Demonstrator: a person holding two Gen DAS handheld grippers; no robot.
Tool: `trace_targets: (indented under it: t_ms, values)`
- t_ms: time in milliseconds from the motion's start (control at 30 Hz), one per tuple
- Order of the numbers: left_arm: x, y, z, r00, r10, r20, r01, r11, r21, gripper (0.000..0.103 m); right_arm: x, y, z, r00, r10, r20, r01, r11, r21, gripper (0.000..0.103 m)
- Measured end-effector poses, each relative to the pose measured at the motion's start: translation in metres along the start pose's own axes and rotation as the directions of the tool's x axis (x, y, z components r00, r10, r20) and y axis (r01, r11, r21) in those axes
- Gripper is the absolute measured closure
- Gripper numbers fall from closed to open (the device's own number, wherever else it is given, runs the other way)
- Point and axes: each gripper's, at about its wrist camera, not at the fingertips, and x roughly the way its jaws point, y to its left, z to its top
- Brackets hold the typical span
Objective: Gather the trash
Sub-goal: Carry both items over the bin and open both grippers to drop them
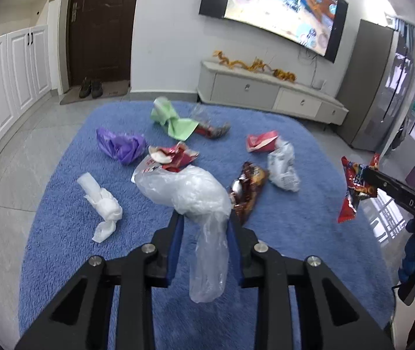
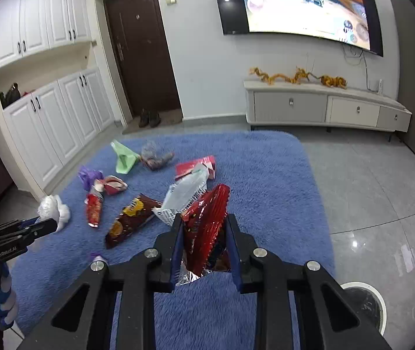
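My left gripper (image 1: 204,215) is shut on a clear plastic bag (image 1: 190,195) and holds it above the blue rug (image 1: 309,218). My right gripper (image 2: 204,218) is shut on a red snack wrapper (image 2: 207,221), also above the rug; the wrapper shows in the left wrist view (image 1: 356,189) at the right. Several pieces of trash lie on the rug: a purple bag (image 1: 120,145), a green bag (image 1: 172,119), a white tissue wad (image 1: 102,204), a dark brown snack bag (image 1: 246,189), a white printed bag (image 1: 283,166), a red-white packet (image 1: 261,141).
A round bin with a white rim (image 2: 365,303) stands on the tile floor at lower right of the right wrist view. A TV cabinet (image 2: 324,105) lines the far wall. White cupboards (image 2: 53,122) stand left, with a dark door (image 2: 143,52) and shoes (image 2: 149,118).
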Motion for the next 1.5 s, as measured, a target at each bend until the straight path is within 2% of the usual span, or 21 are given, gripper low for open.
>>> trace_targets:
  t_ms: [167, 267, 433, 600, 733, 867, 967, 1067, 1167, 1267, 1300, 1333, 1367, 1400, 1433, 1500]
  values:
    - [-0.025, -0.020, -0.001, 0.999, -0.017, 0.042, 0.015, 0.999, 0.043, 0.075, -0.036, -0.005, -0.008, 0.999, 0.003, 0.053, -0.004, 1.000, 0.027, 0.080]
    - [-0.039, -0.041, 0.000, 0.997, -0.051, 0.062, 0.046, 0.995, 0.084, 0.076, -0.058, -0.016, -0.015, 0.996, -0.024, 0.081, 0.020, 0.999, 0.047, 0.080]
    - [-0.045, -0.090, 0.002, 0.990, -0.125, 0.062, 0.112, 0.977, 0.179, 0.075, -0.094, -0.057, -0.031, 0.989, -0.097, 0.111, 0.082, 0.988, 0.134, 0.080]
    - [-0.030, -0.161, 0.004, 0.977, -0.215, 0.003, 0.205, 0.936, 0.286, 0.075, -0.124, -0.111, -0.056, 0.976, -0.181, 0.121, 0.145, 0.955, 0.260, 0.080]
    - [-0.008, -0.229, 0.002, 0.958, -0.276, -0.075, 0.283, 0.880, 0.381, 0.075, -0.135, -0.155, -0.077, 0.963, -0.251, 0.101, 0.201, 0.914, 0.351, 0.080]
    - [0.026, -0.298, -0.004, 0.932, -0.313, -0.180, 0.361, 0.815, 0.453, 0.075, -0.132, -0.192, -0.100, 0.952, -0.303, 0.052, 0.253, 0.868, 0.428, 0.080]
    - [0.053, -0.339, -0.012, 0.911, -0.323, -0.255, 0.409, 0.784, 0.468, 0.073, -0.120, -0.219, -0.120, 0.947, -0.320, -0.012, 0.287, 0.830, 0.479, 0.080]
    - [0.082, -0.373, -0.020, 0.888, -0.322, -0.328, 0.449, 0.764, 0.464, 0.073, -0.106, -0.241, -0.139, 0.946, -0.318, -0.067, 0.306, 0.800, 0.516, 0.080]
    - [0.109, -0.399, -0.027, 0.861, -0.324, -0.393, 0.486, 0.754, 0.443, 0.073, -0.089, -0.260, -0.157, 0.940, -0.315, -0.127, 0.332, 0.773, 0.540, 0.077]
    - [0.133, -0.418, -0.029, 0.821, -0.337, -0.460, 0.529, 0.754, 0.391, 0.072, -0.077, -0.276, -0.166, 0.937, -0.304, -0.173, 0.348, 0.757, 0.553, 0.075]
    - [0.143, -0.422, -0.030, 0.798, -0.350, -0.491, 0.551, 0.755, 0.357, 0.072, -0.071, -0.279, -0.169, 0.935, -0.299, -0.189, 0.353, 0.755, 0.553, 0.068]
    - [0.150, -0.424, -0.029, 0.783, -0.357, -0.510, 0.563, 0.755, 0.336, 0.070, -0.067, -0.280, -0.171, 0.933, -0.297, -0.203, 0.360, 0.752, 0.552, 0.061]
    - [0.159, -0.426, -0.030, 0.762, -0.365, -0.535, 0.577, 0.758, 0.305, 0.064, -0.062, -0.283, -0.174, 0.928, -0.298, -0.222, 0.372, 0.746, 0.552, 0.049]
    - [0.167, -0.427, -0.030, 0.747, -0.371, -0.551, 0.584, 0.762, 0.279, 0.059, -0.059, -0.285, -0.177, 0.926, -0.298, -0.232, 0.378, 0.741, 0.555, 0.046]
    - [0.173, -0.427, -0.030, 0.736, -0.378, -0.561, 0.590, 0.765, 0.259, 0.052, -0.057, -0.288, -0.177, 0.925, -0.296, -0.239, 0.381, 0.737, 0.558, 0.046]
    - [0.181, -0.429, -0.030, 0.732, -0.378, -0.567, 0.585, 0.775, 0.238, 0.048, -0.056, -0.291, -0.183, 0.921, -0.295, -0.253, 0.388, 0.727, 0.566, 0.046]
